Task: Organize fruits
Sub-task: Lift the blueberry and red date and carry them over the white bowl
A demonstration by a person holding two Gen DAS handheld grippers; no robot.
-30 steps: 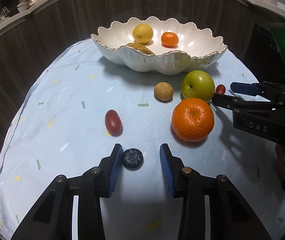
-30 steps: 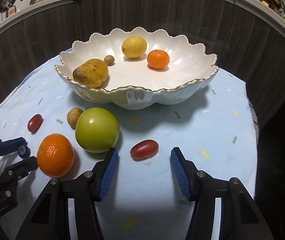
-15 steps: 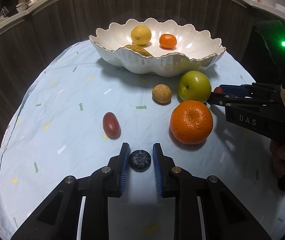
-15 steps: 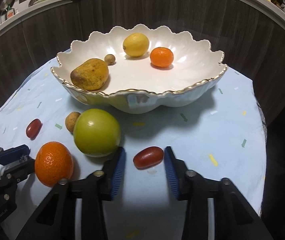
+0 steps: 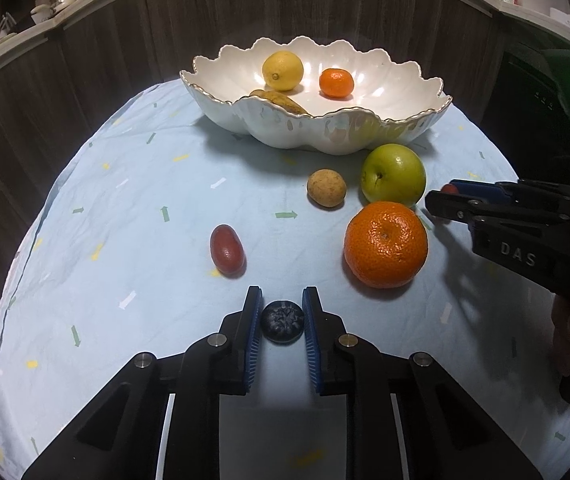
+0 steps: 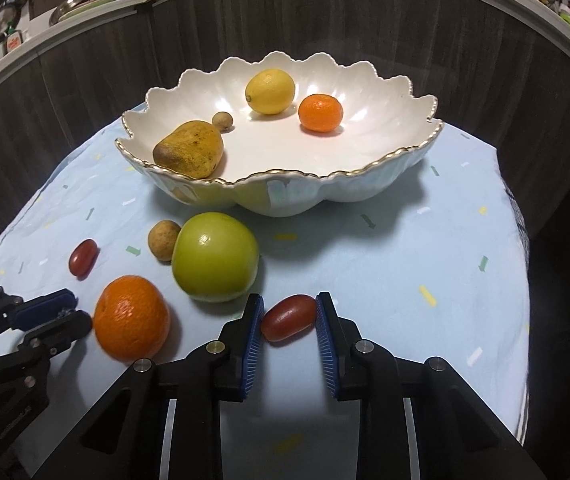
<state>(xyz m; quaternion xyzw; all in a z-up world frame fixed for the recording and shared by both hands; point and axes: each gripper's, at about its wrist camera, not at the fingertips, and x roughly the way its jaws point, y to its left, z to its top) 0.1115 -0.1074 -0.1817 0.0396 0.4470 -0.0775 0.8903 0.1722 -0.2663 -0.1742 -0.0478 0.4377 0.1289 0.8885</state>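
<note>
Your scalloped bowl [image 6: 389, 184] waits at the far side of the cloth, and the orange [image 5: 385, 244] and green apple [image 6: 215, 258] lie loose in front of it. Both jaws have just closed: your right gripper [image 6: 289, 317] now clamps the red grape tomato [image 6: 289, 317], near right, and your left gripper [image 5: 283, 317] pinches the blueberry [image 5: 283, 321], near centre. Both small fruits look ready to lift towards the bowl.

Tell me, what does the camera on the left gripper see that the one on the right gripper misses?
Only the left wrist view shows the blueberry, pinched between the left gripper's fingers.

Only the right wrist view shows the small brown fruit in the bowl and the whole red fruit that the right gripper has just closed on; from the left only its tip shows.

Both show the white bowl with lemon and small orange, the green apple and the big orange.
</note>
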